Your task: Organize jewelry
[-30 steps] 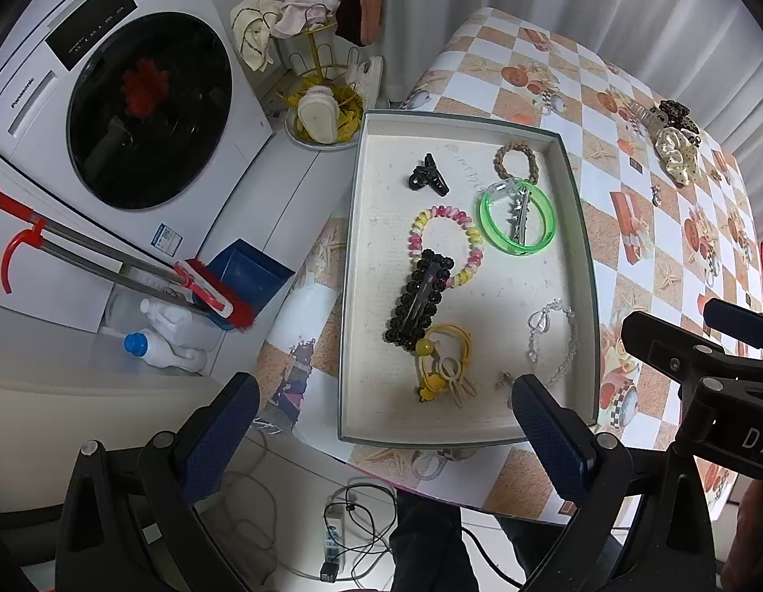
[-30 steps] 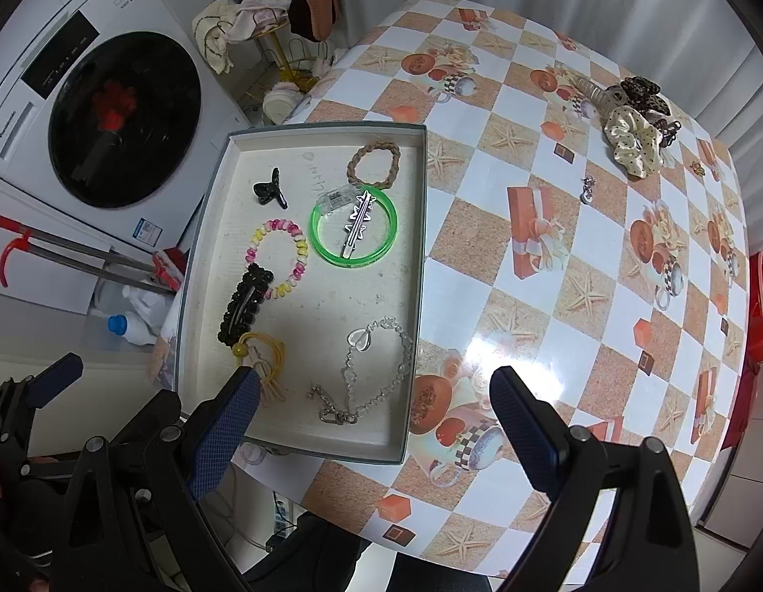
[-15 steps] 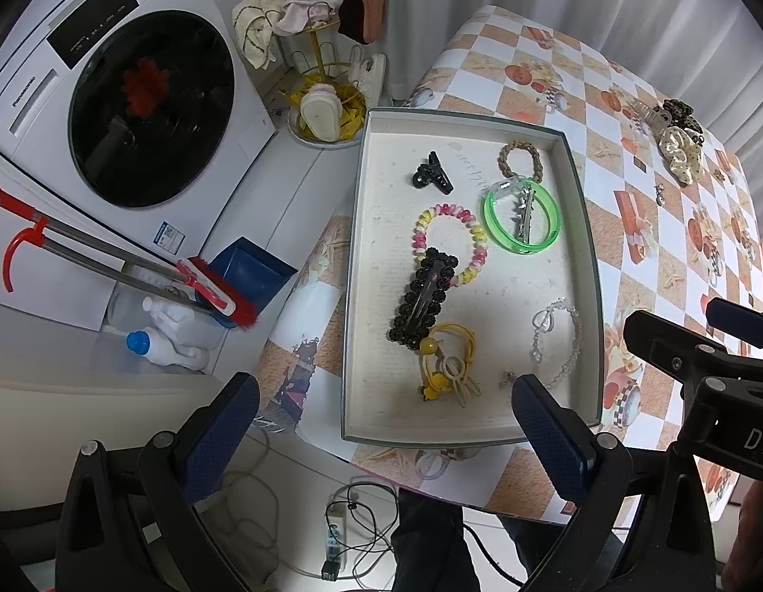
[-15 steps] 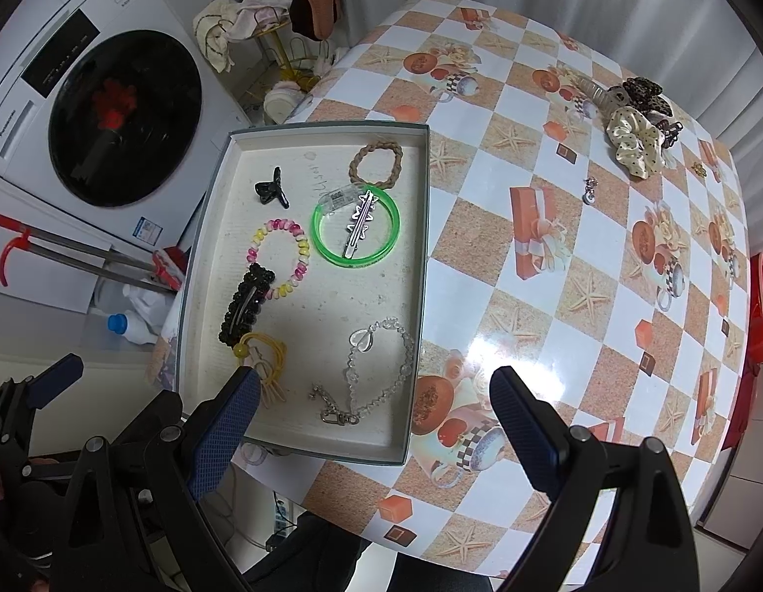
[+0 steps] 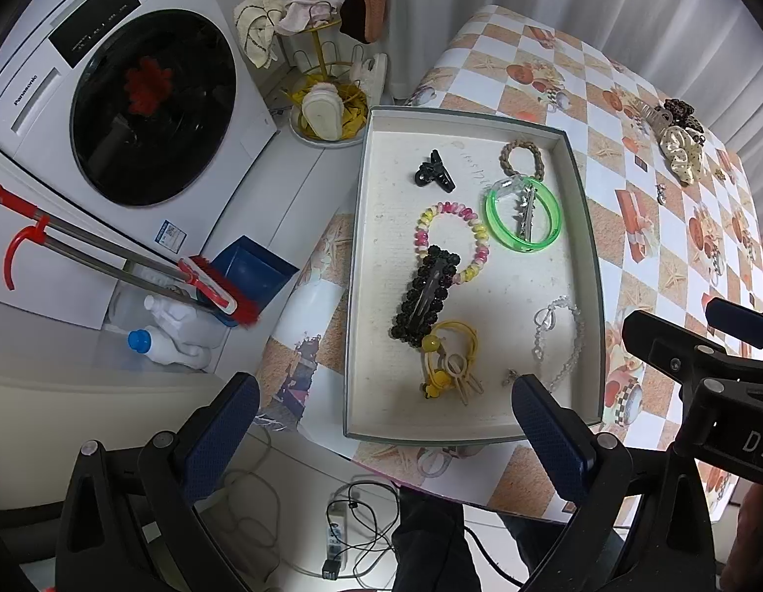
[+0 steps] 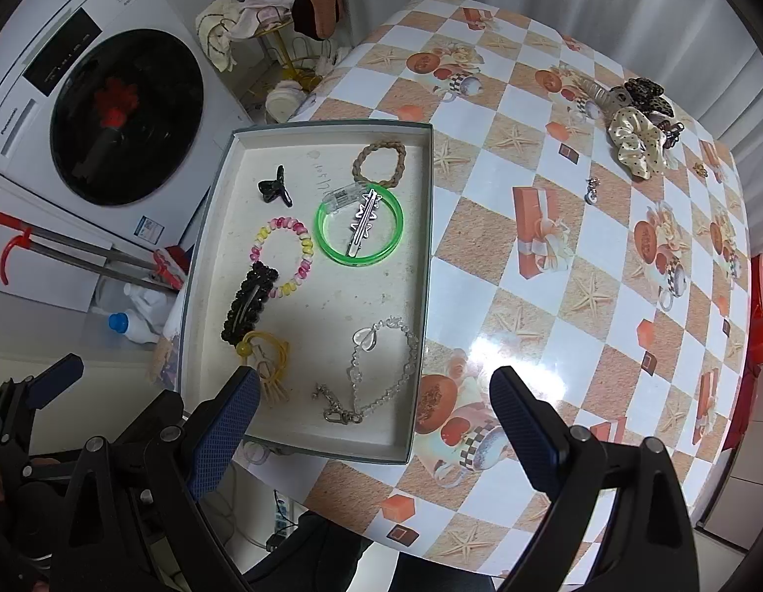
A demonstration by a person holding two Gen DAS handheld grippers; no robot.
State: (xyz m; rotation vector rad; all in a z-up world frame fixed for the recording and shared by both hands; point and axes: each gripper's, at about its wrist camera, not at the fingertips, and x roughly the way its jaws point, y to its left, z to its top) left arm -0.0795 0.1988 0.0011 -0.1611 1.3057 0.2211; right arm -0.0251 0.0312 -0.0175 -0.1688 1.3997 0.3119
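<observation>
A shallow grey tray [image 5: 586, 227] [image 6: 423, 256] lies at the table's left edge. It holds a green bangle [image 5: 500, 227] [image 6: 327, 241] with a silver clip inside, a beaded bracelet [image 6: 302, 251], a black clip [image 5: 423, 296], a yellow hair tie [image 5: 463, 340], a clear chain bracelet [image 6: 386, 370] and a braided ring [image 6: 379, 165]. Loose scrunchies and clips [image 6: 638, 128] [image 5: 680, 140] lie at the table's far right. My left gripper [image 5: 381, 434] and right gripper [image 6: 371, 424] are both open and empty, held above the tray's near end.
A checkered oilcloth covers the table [image 6: 554, 227]. A small charm [image 6: 591, 192] lies on it. A washing machine [image 5: 134, 98], a broom [image 5: 134, 266], a blue dustpan [image 5: 253, 271] and a yellow rack [image 5: 322, 98] stand on the floor at left. Cables [image 5: 352, 523] lie below.
Both grippers stay open. The left wrist view has shifted slightly, so the tray sits a little nearer and lower. The jewelry has not moved.
</observation>
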